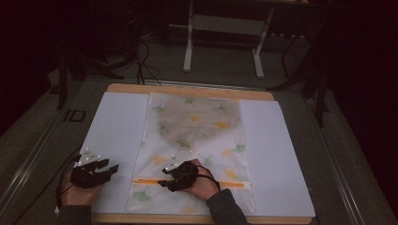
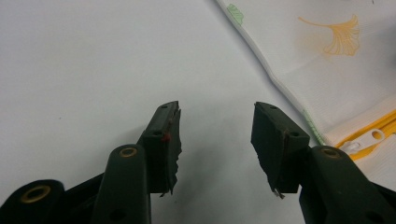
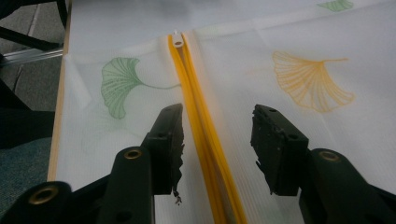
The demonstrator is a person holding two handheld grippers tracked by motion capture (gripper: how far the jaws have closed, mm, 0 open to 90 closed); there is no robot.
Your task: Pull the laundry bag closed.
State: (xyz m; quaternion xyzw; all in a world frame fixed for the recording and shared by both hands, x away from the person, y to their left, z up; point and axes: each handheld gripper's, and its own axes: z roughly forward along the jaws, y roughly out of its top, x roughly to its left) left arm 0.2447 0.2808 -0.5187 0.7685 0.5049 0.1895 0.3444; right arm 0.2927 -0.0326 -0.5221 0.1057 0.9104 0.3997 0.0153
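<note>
yellow zipper (image 3: 201,121) between wide right jaws

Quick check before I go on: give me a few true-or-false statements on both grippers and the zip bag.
1. The right gripper is open, its jaws either side of the orange zipper. True.
2. The left gripper is clamped on the mesh bag. False: it is open over the bare white sheet, beside the bag.
3. The zipper pull lies ahead of the right gripper, towards the zipper's end. True.
4. The bag is printed with blue stripes. False: it bears green and orange leaves.
</note>
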